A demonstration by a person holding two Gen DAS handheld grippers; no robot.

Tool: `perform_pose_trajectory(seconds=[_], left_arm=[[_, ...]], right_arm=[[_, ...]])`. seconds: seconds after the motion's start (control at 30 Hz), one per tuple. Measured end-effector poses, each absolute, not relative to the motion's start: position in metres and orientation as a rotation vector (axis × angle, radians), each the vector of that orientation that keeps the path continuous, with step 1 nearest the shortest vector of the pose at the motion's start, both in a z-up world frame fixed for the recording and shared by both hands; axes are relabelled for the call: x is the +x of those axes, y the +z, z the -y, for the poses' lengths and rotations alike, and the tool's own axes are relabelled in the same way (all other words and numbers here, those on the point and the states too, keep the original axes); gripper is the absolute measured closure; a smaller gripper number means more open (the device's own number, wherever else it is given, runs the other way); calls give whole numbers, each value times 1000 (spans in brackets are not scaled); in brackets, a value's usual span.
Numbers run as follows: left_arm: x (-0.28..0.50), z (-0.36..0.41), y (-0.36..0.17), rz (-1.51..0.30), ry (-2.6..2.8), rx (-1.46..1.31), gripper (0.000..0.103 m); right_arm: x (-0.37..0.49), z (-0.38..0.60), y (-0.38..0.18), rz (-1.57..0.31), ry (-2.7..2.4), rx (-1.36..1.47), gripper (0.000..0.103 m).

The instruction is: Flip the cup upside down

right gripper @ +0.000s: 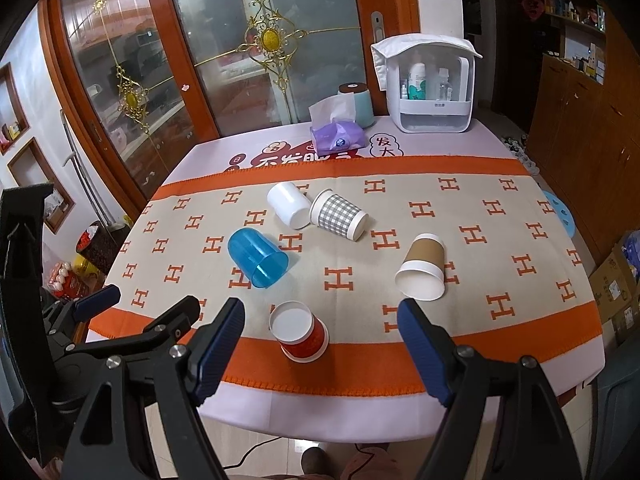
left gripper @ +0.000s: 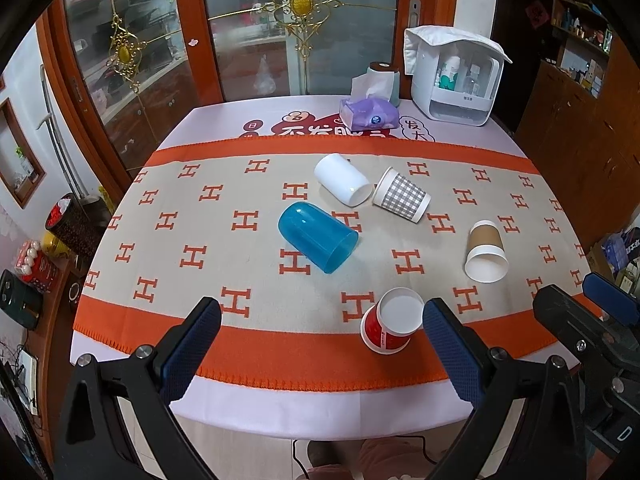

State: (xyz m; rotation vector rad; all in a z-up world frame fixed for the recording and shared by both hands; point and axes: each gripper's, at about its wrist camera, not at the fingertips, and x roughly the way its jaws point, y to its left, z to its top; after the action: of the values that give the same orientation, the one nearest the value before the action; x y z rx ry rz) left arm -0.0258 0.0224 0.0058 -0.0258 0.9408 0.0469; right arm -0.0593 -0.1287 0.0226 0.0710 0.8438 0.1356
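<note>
The red cup (right gripper: 301,333) is sitting rim-up at lower centre, nearest the counter (right gripper: 320,408) edge, making it the likeliest one to flip. Four more cups are lying tipped beyond. Right claw (right gripper: 321,346) and left claw (left gripper: 320,344) are hovering wide open, empty.

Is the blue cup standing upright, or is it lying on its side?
Lying on its side. The blue cup rests along its wall on the cloth, its open mouth facing sideways toward the camera; the right wrist view shows the same.
</note>
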Motion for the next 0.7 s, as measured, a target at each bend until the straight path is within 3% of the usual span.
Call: perform_pose_trajectory(seconds=[0.7], left_arm=[[-20, -21, 2, -944, 35, -18, 3]], right_arm=[[-58, 129, 23, -848, 139, 72, 24]])
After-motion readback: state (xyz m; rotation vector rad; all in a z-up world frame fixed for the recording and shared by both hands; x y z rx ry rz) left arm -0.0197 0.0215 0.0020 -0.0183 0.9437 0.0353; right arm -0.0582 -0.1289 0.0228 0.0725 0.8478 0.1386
